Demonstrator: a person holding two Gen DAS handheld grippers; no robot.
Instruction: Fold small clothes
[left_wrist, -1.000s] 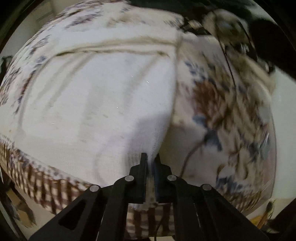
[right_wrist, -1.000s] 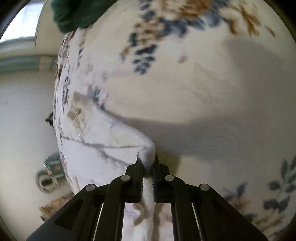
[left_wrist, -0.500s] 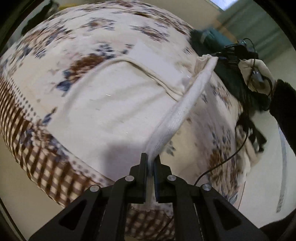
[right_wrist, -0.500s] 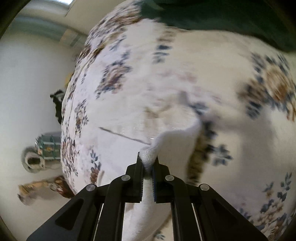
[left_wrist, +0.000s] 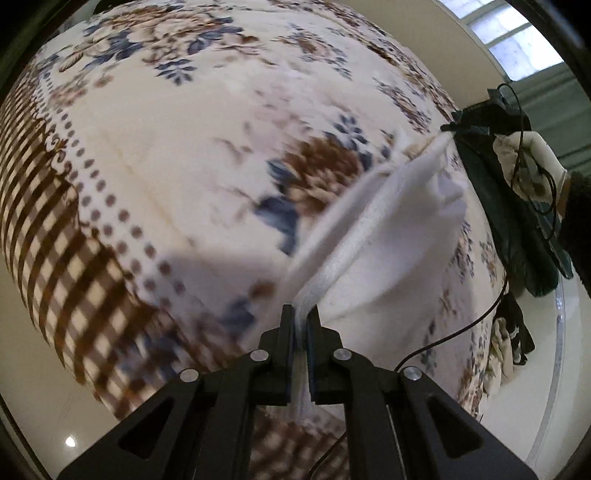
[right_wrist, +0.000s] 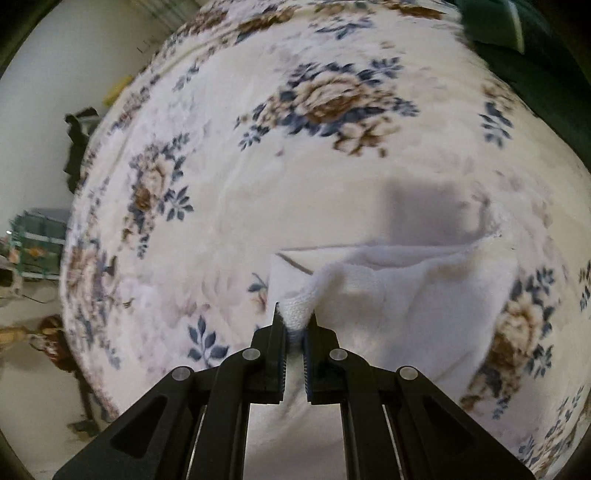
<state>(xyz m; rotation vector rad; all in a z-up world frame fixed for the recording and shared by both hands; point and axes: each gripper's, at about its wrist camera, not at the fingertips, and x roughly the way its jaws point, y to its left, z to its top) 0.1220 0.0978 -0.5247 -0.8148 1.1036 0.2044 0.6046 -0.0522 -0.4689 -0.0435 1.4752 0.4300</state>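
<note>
A small white knitted garment (left_wrist: 388, 236) hangs stretched above a floral blanket (left_wrist: 177, 155). My left gripper (left_wrist: 302, 317) is shut on one ribbed edge of it. That edge runs taut up to the far right, where the other black gripper (left_wrist: 476, 125) and a gloved hand (left_wrist: 528, 155) hold its other end. In the right wrist view my right gripper (right_wrist: 294, 321) is shut on a bunched corner of the white garment (right_wrist: 406, 291), which sags in a fold to the right over the floral blanket (right_wrist: 258, 155).
The blanket's brown checked border (left_wrist: 55, 240) drops off at the left. A dark green cloth (left_wrist: 517, 236) lies on the right side of the bed, also seen as dark green cloth (right_wrist: 535, 48) at the top right. Floor clutter (right_wrist: 33, 243) sits left of the bed.
The garment lay spread flat on the blanket a second ago; both grippers have lifted and swung it across the bed, so it now hangs stretched between them. Both grips held.
</note>
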